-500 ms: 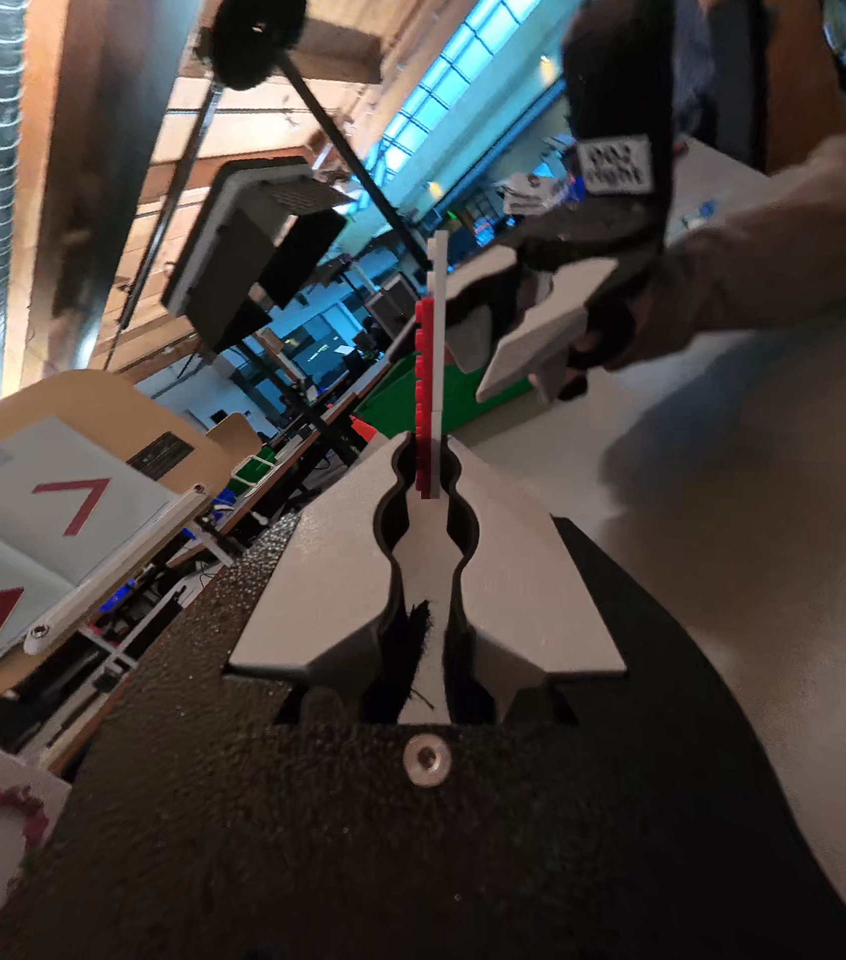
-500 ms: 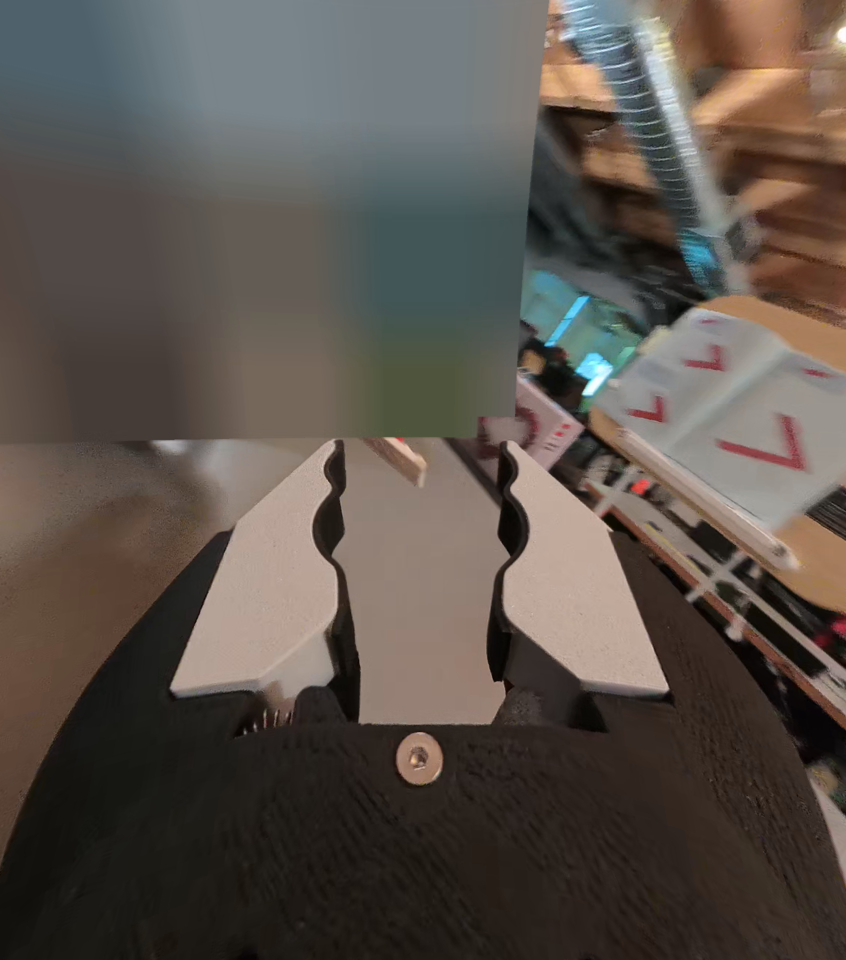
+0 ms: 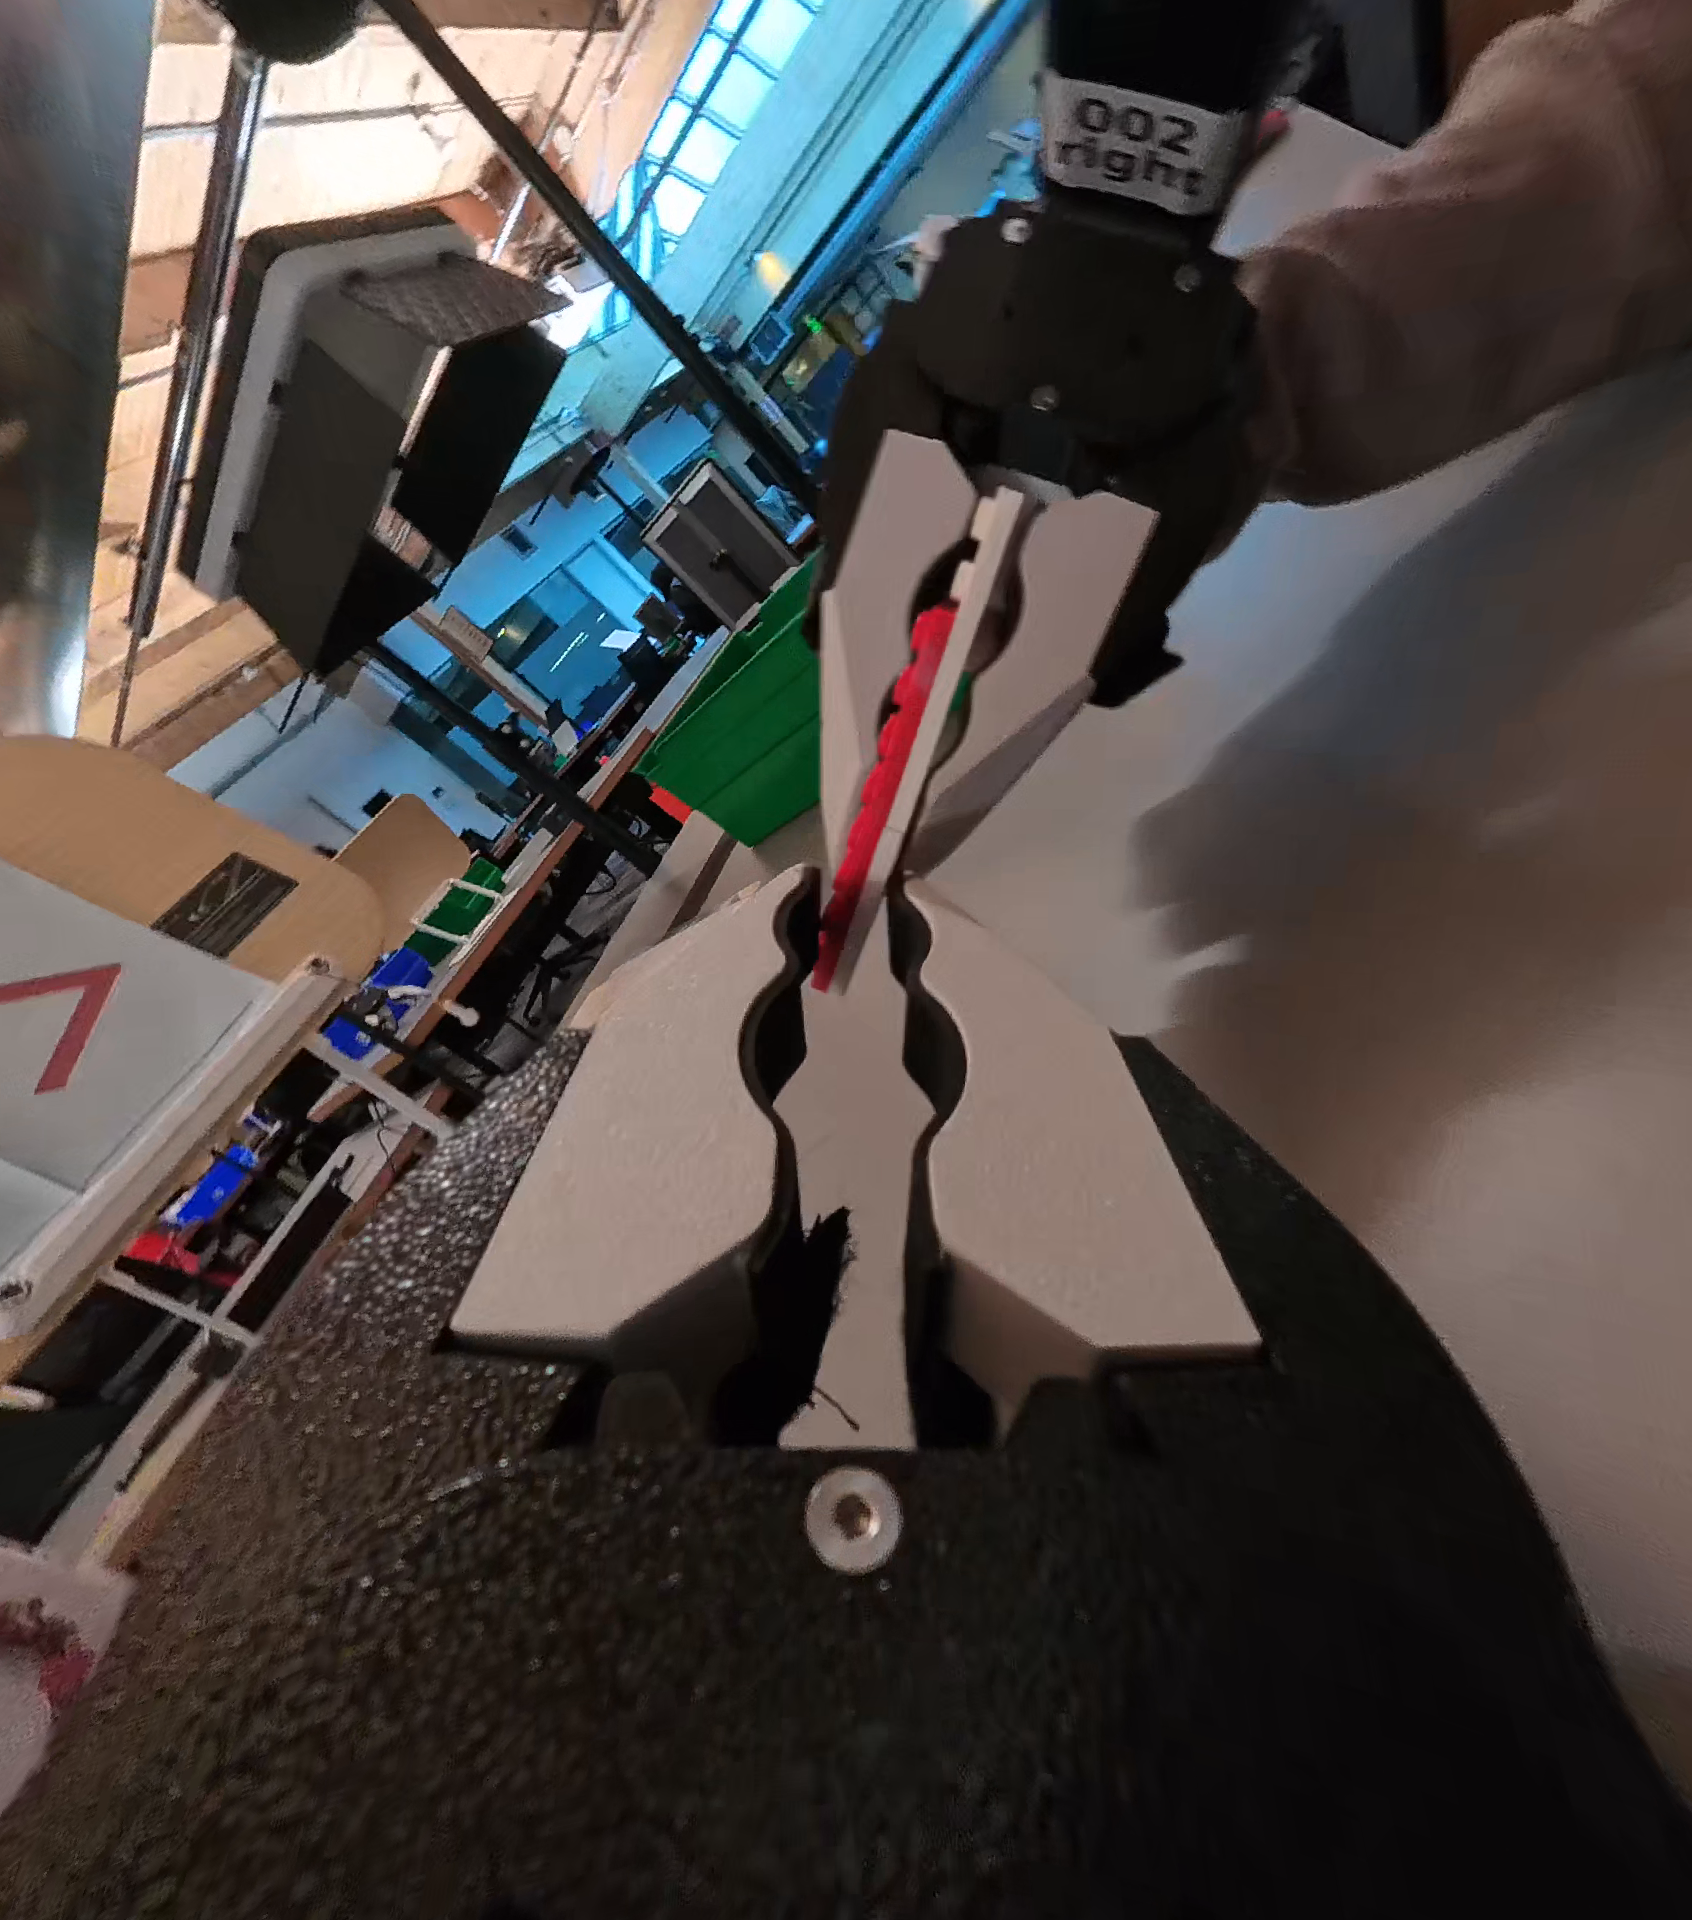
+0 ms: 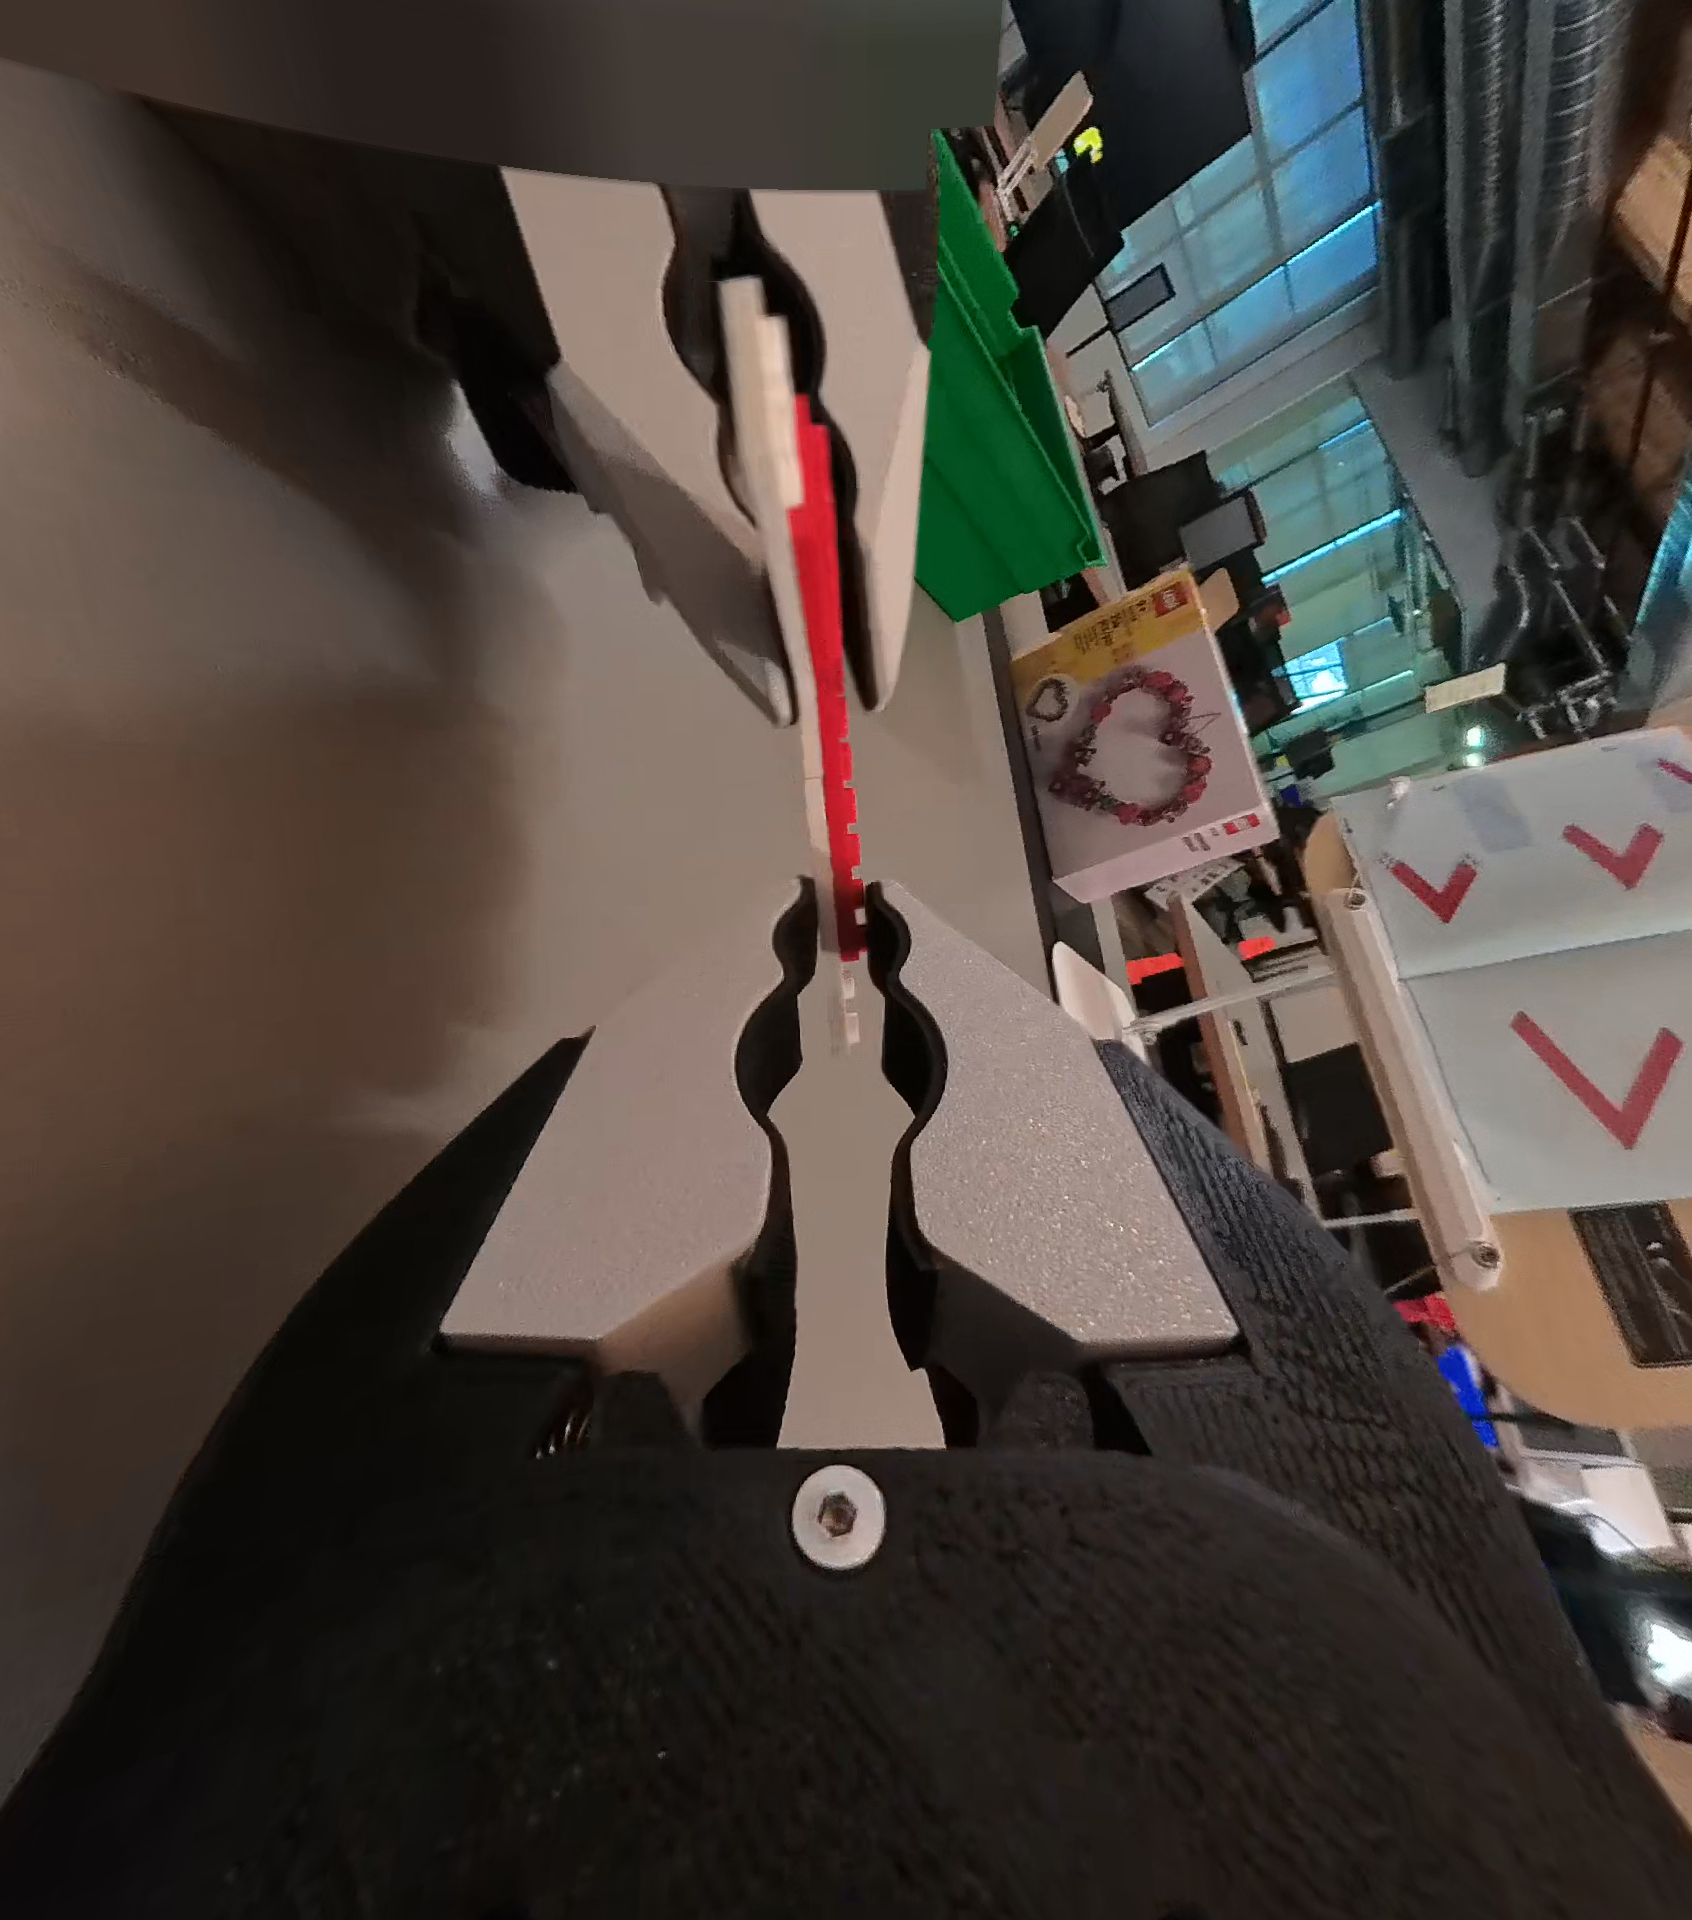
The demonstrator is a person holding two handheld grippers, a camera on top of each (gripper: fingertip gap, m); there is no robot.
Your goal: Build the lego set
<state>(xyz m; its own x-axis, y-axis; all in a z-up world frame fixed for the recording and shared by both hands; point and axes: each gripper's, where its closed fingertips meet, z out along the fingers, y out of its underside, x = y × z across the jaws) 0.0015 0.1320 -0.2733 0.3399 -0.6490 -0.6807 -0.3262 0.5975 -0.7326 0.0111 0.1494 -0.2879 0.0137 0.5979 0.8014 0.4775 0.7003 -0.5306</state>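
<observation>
A thin Lego strip (image 3: 909,727), red plates on a white plate, is held edge-on above the grey table (image 3: 1444,935). My left gripper (image 3: 850,894) is shut on one end of it. My right gripper (image 3: 873,847) faces it tip to tip, with its fingers closed around the rest of the strip. In the right wrist view the strip (image 4: 831,769) runs from my right gripper (image 4: 837,894) up into my left gripper (image 4: 824,712). The strip's white end lies deep between each far gripper's fingers.
A green bin (image 4: 977,468) stands at the table's far edge, also in the left wrist view (image 3: 738,727). The Lego box (image 4: 1143,748) with a heart wreath picture sits beside it. A wooden chair with sheets bearing red marks (image 4: 1569,987) stands beyond the table. A sleeve (image 3: 1548,260) holds the right gripper. Both grippers' tips are close together, under 4 cm apart.
My right gripper was open and off the strip; it has moved in and closed around the strip's free end. My left gripper has kept its hold.
</observation>
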